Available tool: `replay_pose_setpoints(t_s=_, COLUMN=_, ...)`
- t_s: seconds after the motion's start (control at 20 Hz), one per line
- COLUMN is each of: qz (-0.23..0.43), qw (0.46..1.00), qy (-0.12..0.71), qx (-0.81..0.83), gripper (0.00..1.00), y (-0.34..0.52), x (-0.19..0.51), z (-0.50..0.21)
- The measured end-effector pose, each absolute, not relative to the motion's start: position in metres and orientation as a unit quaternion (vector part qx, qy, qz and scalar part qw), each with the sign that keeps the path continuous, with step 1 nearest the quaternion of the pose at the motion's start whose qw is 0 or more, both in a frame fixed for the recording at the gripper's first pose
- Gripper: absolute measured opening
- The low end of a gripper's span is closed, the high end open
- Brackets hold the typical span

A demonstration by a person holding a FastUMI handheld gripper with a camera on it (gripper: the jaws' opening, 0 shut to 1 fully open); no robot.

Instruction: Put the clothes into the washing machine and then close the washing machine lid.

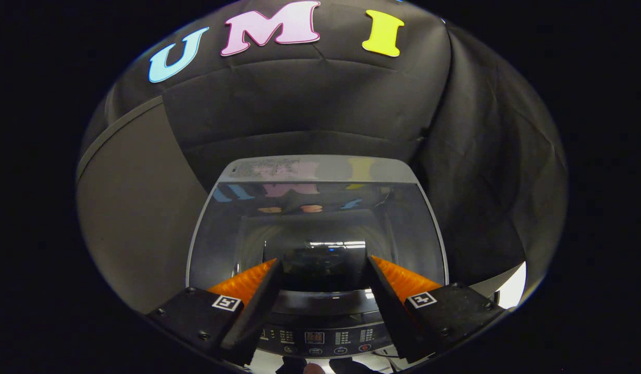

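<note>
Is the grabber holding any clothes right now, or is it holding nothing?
Nothing. The gripper is open, its fingers apart and bare above the washing machine, whose glass lid lies shut.

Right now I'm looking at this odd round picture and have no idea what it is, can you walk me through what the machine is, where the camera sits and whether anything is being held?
This is a camera riding on a hand-held two-finger gripper, a tool a person carries to do chores. It looks forward along the two fingers, the wedge shapes in the foreground, which gives the bulging fisheye look. The fingers are spread apart with nothing between them, so nothing is held. Just ahead and below is a top-loading washing machine. Its glass lid looks to lie flat and closed, mirroring the room, with the drum dimly visible through it. Nearest the camera, between the fingers, is the control panel with buttons and a small display. Behind the machine hangs black cloth, the booth's wall. I see no clothes here.
</note>
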State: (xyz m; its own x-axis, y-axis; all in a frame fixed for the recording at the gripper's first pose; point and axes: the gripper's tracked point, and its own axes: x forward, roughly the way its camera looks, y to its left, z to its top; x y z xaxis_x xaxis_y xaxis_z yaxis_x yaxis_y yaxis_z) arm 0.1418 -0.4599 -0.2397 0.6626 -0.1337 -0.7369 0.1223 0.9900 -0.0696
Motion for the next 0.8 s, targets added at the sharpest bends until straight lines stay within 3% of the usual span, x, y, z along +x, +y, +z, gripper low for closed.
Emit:
replay_pose_setpoints(t_s=0.5, qz=-0.044, qw=0.953, qy=0.298, qx=0.004, gripper=1.0, y=-0.433, x=0.183, z=-0.125)
replay_pose_setpoints(t_s=0.8, qz=-0.027, qw=0.981, qy=0.189, qx=0.027, gripper=1.0, y=-0.411, x=0.201, z=-0.015)
